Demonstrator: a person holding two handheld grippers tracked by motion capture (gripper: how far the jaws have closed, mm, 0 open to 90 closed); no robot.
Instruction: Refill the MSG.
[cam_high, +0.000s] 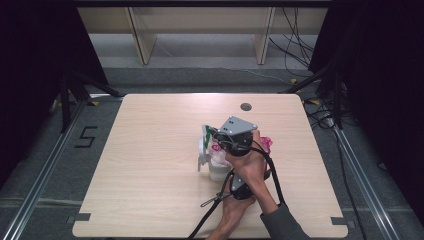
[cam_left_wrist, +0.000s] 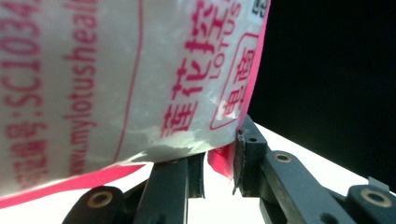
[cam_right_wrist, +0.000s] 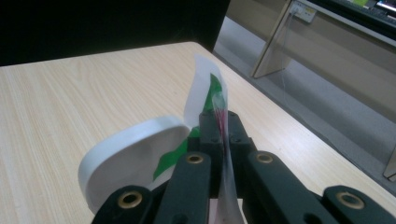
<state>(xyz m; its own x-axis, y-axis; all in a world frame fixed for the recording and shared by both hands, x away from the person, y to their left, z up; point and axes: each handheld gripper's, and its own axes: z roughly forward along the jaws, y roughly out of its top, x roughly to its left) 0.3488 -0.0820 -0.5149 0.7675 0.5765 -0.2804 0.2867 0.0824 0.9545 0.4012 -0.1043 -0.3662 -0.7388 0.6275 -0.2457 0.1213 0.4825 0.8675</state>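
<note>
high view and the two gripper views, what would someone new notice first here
The eye lands on the crinkly white packet with pink print, pinched at its lower edge by the left gripper. Next is the right gripper, shut on a thin strip of plastic film beside a white tub's open lid. From the high view both hands crowd together over the white tub on the wooden table.

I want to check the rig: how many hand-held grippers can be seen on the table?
2. One hand-held gripper, with a grey plate, is above the white container; the other hand-held gripper is nearer the person, partly covered by a hand.
</note>
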